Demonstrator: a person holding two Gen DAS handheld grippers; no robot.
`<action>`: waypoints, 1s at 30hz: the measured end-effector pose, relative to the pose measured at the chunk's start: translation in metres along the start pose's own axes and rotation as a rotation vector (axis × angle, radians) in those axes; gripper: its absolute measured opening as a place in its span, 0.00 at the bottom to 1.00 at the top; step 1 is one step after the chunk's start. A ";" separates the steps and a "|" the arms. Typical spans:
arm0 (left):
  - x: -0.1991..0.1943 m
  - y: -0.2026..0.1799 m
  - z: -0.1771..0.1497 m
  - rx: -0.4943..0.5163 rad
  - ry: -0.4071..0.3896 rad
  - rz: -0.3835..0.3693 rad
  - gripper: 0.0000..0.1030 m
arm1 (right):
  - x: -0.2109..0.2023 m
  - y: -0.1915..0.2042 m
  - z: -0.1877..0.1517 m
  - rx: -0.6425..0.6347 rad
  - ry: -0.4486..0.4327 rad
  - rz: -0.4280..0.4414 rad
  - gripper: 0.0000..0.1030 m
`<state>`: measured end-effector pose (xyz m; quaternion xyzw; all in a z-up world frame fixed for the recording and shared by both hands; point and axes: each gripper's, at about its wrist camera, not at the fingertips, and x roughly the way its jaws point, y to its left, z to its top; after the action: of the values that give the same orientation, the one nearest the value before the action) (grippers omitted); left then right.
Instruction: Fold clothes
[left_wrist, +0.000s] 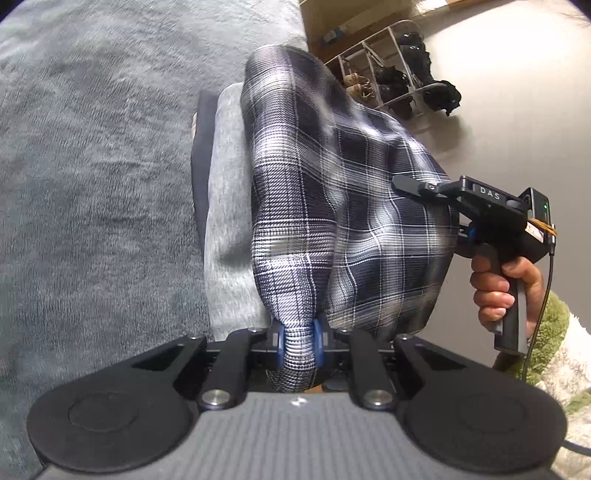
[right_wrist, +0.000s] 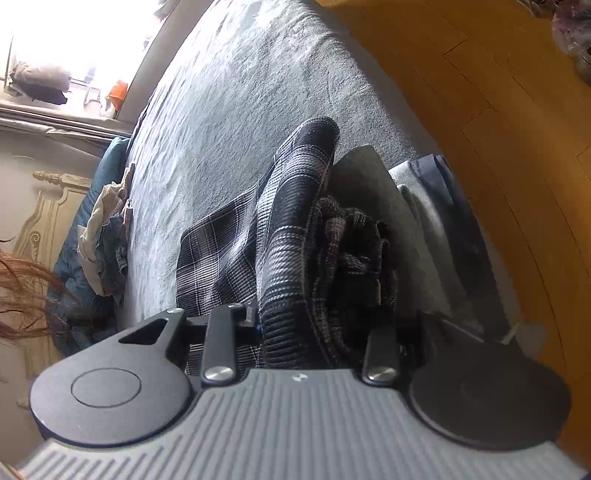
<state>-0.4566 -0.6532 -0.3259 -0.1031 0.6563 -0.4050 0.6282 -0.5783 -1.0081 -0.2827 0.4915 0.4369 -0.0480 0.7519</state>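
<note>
A plaid garment (left_wrist: 332, 206) is hanging pinched between the blue pads (left_wrist: 318, 345) of the left gripper (left_wrist: 298, 347), whose jaws are closing narrowly on a gathered fold of it. The right gripper (left_wrist: 413, 188) is biting the same cloth at another edge, its jaws clamping bunched fabric. The garment is being carried above a grey bedspread (left_wrist: 92, 166), just over a stack of folded clothes (left_wrist: 221, 184). By the look of it, a fold is being carried toward the stack or set down on it; the next move is calling for an even, level lowering. The garment's far end, its kind, and the right gripper's pads are staying hidden behind cloth.
</note>
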 end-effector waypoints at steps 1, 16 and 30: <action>0.000 0.000 0.000 0.005 0.000 0.006 0.15 | 0.000 0.001 0.000 -0.006 -0.006 -0.002 0.33; 0.002 -0.016 0.004 0.022 -0.001 0.089 0.34 | 0.010 0.000 0.000 -0.010 -0.003 -0.027 0.36; -0.032 -0.087 0.028 0.304 -0.104 0.213 0.37 | -0.039 0.019 0.005 -0.055 -0.069 -0.118 0.51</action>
<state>-0.4578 -0.6999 -0.2413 0.0424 0.5615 -0.4247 0.7089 -0.5895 -1.0157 -0.2416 0.4421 0.4402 -0.0970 0.7755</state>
